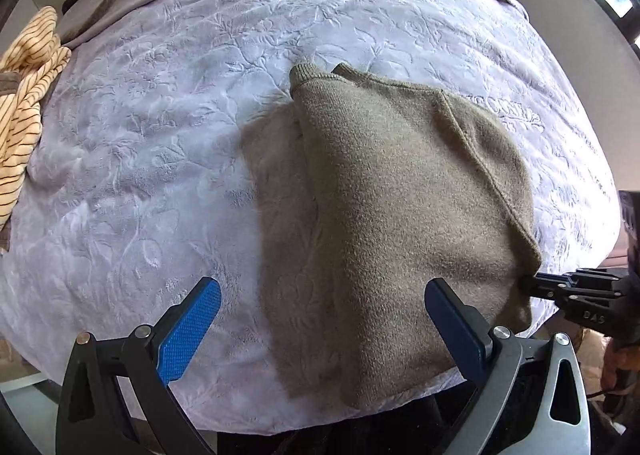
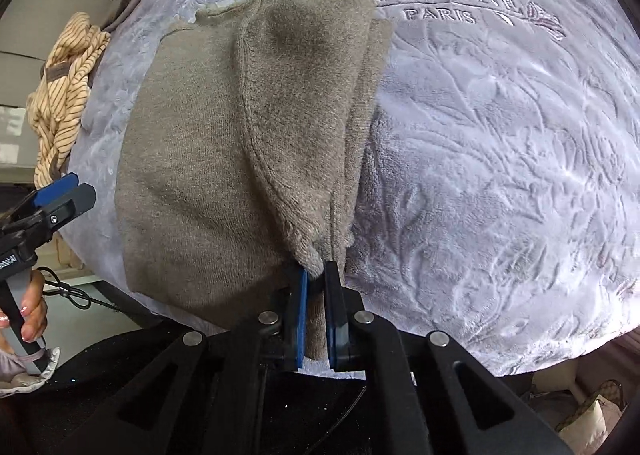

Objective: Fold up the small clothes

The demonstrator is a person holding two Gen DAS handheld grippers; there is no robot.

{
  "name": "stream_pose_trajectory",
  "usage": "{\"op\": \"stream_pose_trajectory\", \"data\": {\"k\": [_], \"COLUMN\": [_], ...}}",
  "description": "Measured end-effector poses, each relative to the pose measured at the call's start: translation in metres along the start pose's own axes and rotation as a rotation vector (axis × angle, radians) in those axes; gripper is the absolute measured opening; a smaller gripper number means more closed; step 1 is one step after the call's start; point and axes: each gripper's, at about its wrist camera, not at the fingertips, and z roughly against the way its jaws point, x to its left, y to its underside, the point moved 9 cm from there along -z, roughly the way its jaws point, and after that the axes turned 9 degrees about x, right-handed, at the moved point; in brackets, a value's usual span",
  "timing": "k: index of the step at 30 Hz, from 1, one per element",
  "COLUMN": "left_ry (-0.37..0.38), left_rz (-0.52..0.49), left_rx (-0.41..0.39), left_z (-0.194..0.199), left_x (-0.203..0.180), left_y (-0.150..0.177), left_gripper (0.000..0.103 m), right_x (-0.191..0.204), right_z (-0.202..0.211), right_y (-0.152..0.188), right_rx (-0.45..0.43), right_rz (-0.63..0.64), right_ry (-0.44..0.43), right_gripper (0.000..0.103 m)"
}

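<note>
Lying on a lilac embossed blanket (image 2: 500,159), near its front edge: an olive-brown knitted garment (image 2: 192,159), partly folded, with one flap doubled over along a stitched hem running diagonally across the top. Hanging slightly over the blanket's near edge at the bottom. Being pinched at the folded flap's lower corner by the right gripper (image 2: 314,275), blue pads pressed together on a bunched bit of the knit. Hovering over the garment's other side, jaws spread wide and holding nothing: the left gripper (image 1: 324,291), one blue pad above bare blanket, the other above the knit. Gripping that tool's handle at the frame edge in the right wrist view: a hand (image 2: 34,315). Lying bunched at the blanket's far left edge, well apart from the knit: a cream striped garment (image 1: 28,95). Showing embroidered lettering "PARIS" (image 2: 440,17) just beyond the knit's far corner.
</note>
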Motion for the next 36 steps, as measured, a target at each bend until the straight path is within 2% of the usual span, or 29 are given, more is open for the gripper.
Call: {"op": "stream_pose_trajectory", "data": {"k": [7,9,11,13,15,17,25,26,27,31,36], "left_ry": [-0.034,-0.043,-0.053,-0.064,-0.078,-0.090,-0.113,-0.112,-0.112,-0.119,-0.126], "left_rz": [-0.007,-0.010,-0.007,0.003,0.014,0.029,0.080,0.085,0.088,0.097,0.101], "left_rx": [0.013,0.016,0.015,0.008,0.001,-0.007,-0.011,-0.010,-0.010,-0.010,-0.011], "left_z": [0.000,0.001,0.001,0.003,0.006,0.009,0.016,0.016,0.016,0.017,0.017], "left_x": [0.002,0.002,0.004,0.005,0.007,0.009,0.014,0.015,0.015,0.016,0.015], "left_y": [0.001,0.002,0.002,0.002,0.001,0.000,0.001,0.001,0.002,0.003,0.004], "left_gripper": [0.102,0.102,0.102,0.102,0.102,0.102,0.102,0.102,0.102,0.102,0.102], "right_x": [-0.002,0.000,-0.003,-0.004,-0.001,0.004,0.030,0.032,0.035,0.039,0.039], "right_z": [0.017,0.021,0.027,0.037,0.050,0.061,0.082,0.082,0.081,0.082,0.078], "right_y": [0.003,0.004,0.004,0.003,0.000,-0.006,-0.023,-0.024,-0.024,-0.026,-0.025], "right_rx": [-0.011,-0.011,-0.020,-0.038,-0.072,-0.103,-0.209,-0.212,-0.214,-0.217,-0.195], "right_rz": [-0.002,-0.009,-0.031,-0.052,-0.062,-0.062,-0.085,-0.088,-0.093,-0.104,-0.098], "right_ry": [0.031,0.054,0.083,0.104,0.107,0.111,0.155,0.166,0.174,0.160,0.182], "right_gripper": [0.011,0.020,0.025,0.038,0.071,0.080,0.086,0.091,0.103,0.103,0.103]}}
